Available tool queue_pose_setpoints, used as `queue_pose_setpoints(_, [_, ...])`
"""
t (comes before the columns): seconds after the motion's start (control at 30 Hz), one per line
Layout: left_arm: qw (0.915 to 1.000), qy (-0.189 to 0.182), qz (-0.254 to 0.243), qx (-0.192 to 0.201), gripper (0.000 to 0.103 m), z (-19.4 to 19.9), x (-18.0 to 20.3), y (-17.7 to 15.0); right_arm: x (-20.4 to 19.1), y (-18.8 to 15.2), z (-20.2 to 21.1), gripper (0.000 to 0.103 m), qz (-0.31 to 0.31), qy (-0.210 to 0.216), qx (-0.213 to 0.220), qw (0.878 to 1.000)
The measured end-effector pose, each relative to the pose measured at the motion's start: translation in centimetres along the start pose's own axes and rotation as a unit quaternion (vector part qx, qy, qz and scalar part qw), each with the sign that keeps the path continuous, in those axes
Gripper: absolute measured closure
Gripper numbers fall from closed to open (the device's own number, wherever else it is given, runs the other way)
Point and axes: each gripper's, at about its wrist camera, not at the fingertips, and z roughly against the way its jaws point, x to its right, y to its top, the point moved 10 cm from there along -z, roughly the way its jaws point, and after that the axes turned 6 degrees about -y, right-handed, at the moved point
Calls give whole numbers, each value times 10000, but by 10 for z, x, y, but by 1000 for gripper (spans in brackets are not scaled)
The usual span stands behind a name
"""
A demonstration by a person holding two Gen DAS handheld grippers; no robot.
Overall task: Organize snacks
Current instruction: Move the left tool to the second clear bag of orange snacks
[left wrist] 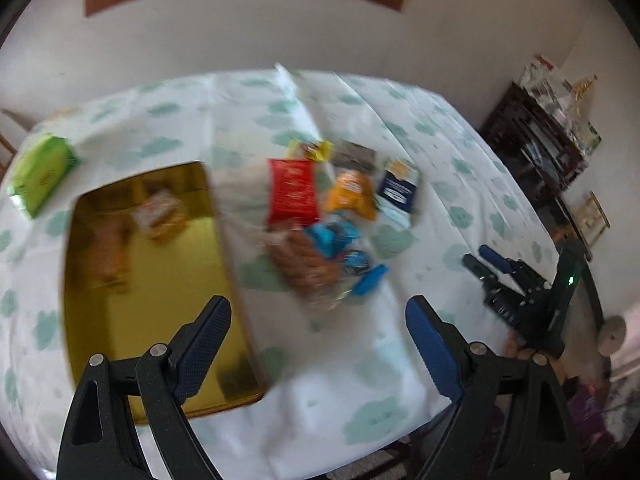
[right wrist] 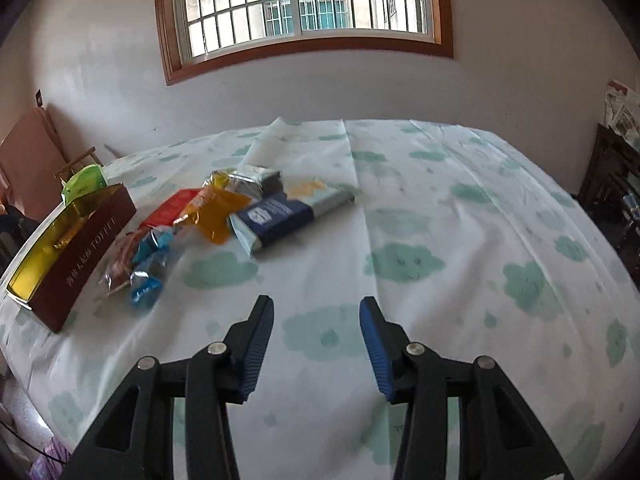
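Left gripper (left wrist: 318, 344): tilted down over table (left wrist: 360, 380), jaws wide apart, nothing between them; gold-lined box (left wrist: 168, 300) at 10 o'clock, snack pile (left wrist: 320, 216) at 12. Right gripper (right wrist: 316, 344): angled down over bare cloth, jaws partly apart, empty; snack pile (right wrist: 224, 216) at 11 o'clock, box (right wrist: 80, 252) at 10.

Both views are aimed steeply down across the desk (left wrist: 320, 380) toward the window wall; the snack pile (right wrist: 208, 216) is shared.
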Motion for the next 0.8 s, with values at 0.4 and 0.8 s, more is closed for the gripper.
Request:
queue_pose_setpoints(0.4, [9867,-12,760,-1434,44,-101,6,8,3,2,8,60,-379,579,282,9972])
queue_pose_setpoints(0.8, [9789,527,1267,-1512,44,-124,-28,6,5,3,10,60,-629,951,299,9930])
